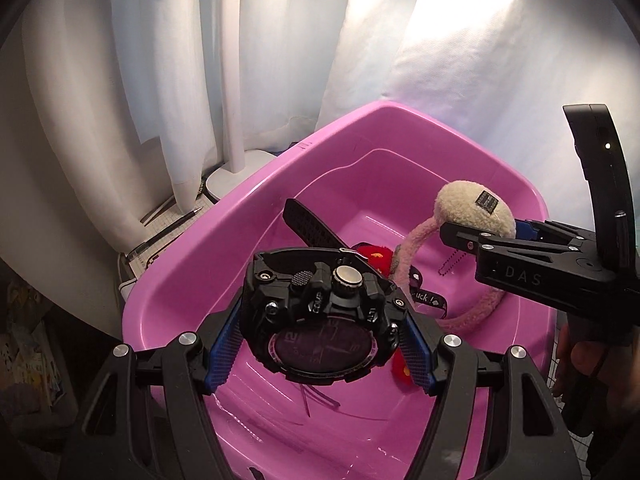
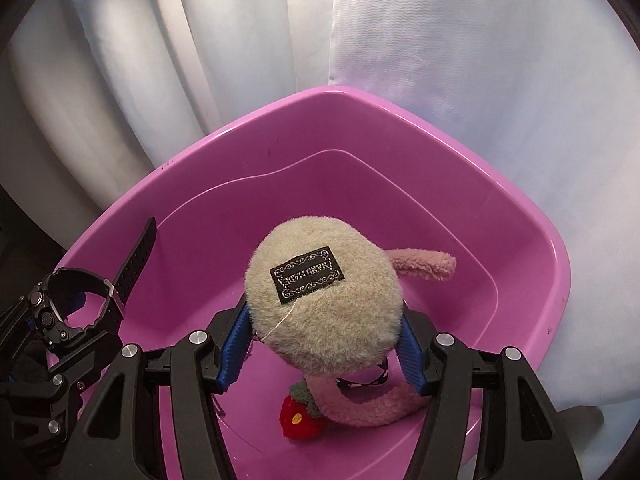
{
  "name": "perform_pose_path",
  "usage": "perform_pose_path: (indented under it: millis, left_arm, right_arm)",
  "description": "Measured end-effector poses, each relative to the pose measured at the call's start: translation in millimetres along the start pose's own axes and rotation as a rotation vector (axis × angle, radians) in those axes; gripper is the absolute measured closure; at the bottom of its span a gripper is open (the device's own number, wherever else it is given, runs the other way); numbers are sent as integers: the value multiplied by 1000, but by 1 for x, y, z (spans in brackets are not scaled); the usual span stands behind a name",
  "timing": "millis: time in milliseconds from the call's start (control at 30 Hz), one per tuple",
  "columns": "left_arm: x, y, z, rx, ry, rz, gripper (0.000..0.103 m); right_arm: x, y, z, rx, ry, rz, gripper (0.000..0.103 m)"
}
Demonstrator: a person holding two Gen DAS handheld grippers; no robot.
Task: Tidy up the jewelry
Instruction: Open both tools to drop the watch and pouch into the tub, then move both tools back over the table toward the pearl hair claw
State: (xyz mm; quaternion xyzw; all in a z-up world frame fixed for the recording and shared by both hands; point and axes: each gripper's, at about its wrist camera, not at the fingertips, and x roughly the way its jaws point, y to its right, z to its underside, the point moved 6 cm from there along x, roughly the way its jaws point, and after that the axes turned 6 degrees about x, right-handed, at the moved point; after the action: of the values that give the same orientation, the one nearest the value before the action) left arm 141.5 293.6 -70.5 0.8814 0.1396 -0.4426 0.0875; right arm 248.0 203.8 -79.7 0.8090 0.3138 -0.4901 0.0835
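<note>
Left gripper (image 1: 320,344): closed on black watch (image 1: 320,320), above pink tub (image 1: 256,196).
Right gripper (image 2: 320,344): clamped on beige plush pad (image 2: 324,300), pink band trailing into tub.

Looks like a home room, prob. bedroom or living rm, white curtains (image 1: 132,92) hanging to the floor, white lamp stand (image 1: 234,80) w/ round base, pen (image 1: 170,227) on a mat, pink plastic tub (image 1: 192,280) beside them

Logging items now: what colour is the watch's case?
Black watch, held in the left claw; clearest in the left wrist view.
</note>
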Motion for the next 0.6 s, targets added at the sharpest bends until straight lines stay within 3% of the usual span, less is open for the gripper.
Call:
perform_pose_path:
  millis: [200, 300, 600]
  left_arm:
    - [5, -4, 2, -7, -31, -1, 34]
    - [-1, -7, -1, -13, -5, -12, 20]
    - [-3, -10, -1, -17, 1, -9, 15]
  right_arm:
    - [4, 3, -1, 12, -10, 39, 41]
    - [6, 3, 0, 13, -21, 46, 40]
    - [-1, -4, 6, 25, -20, 63, 36]
